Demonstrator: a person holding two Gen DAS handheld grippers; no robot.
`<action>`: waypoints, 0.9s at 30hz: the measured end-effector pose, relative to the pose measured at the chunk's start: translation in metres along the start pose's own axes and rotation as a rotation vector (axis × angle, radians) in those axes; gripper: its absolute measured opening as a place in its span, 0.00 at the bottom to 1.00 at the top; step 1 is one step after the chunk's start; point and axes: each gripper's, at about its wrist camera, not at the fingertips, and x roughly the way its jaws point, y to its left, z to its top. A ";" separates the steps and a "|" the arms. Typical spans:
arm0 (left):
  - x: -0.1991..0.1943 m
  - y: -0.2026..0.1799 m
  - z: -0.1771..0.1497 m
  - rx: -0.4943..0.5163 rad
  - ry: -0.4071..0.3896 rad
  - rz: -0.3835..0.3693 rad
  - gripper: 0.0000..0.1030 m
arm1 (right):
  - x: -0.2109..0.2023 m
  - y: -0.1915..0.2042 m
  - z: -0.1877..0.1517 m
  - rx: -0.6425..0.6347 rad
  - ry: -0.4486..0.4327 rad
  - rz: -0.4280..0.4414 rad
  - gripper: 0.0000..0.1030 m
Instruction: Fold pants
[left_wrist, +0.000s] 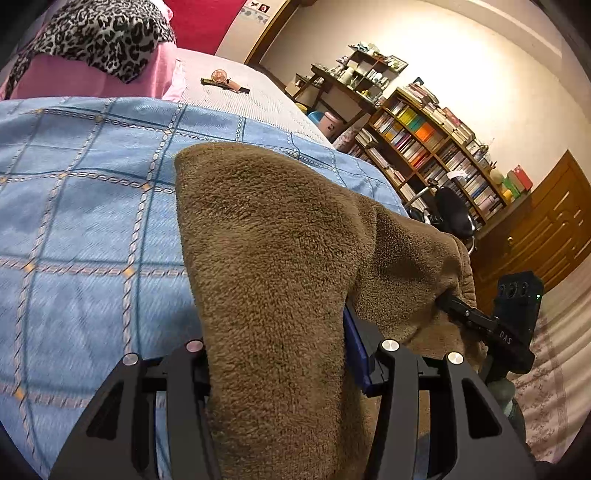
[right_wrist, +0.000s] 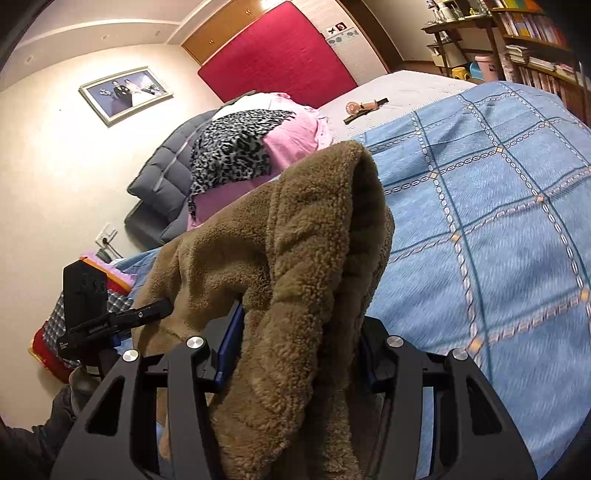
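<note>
The brown fleece pants (left_wrist: 280, 266) hang lifted above the blue checked bedspread (left_wrist: 85, 206). My left gripper (left_wrist: 280, 354) is shut on one part of the pants, and the fabric drapes over its fingers and hides the tips. My right gripper (right_wrist: 295, 350) is shut on another part of the same pants (right_wrist: 306, 258), which bunch up over it. In the left wrist view the right gripper (left_wrist: 454, 306) shows at the right, its fingers buried in the fleece. In the right wrist view the left gripper (right_wrist: 155, 310) shows at the left, also in the fleece.
A pink cover with a leopard-print cloth (left_wrist: 99, 40) lies at the bed's head, and small items (left_wrist: 225, 83) sit on the white sheet. A bookshelf (left_wrist: 436, 147) and a wooden door (left_wrist: 543, 229) stand beyond the bed. A grey duvet (right_wrist: 166, 173) lies by the wall.
</note>
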 end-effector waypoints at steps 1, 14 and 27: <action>0.009 0.003 0.004 -0.001 0.004 0.003 0.48 | 0.007 -0.007 0.004 -0.004 0.007 -0.009 0.51; 0.075 0.035 0.005 -0.013 0.049 0.061 0.63 | 0.057 -0.053 -0.001 -0.003 0.084 -0.112 0.58; 0.031 0.003 -0.018 0.155 -0.085 0.257 0.77 | -0.005 -0.012 -0.024 -0.151 -0.012 -0.321 0.61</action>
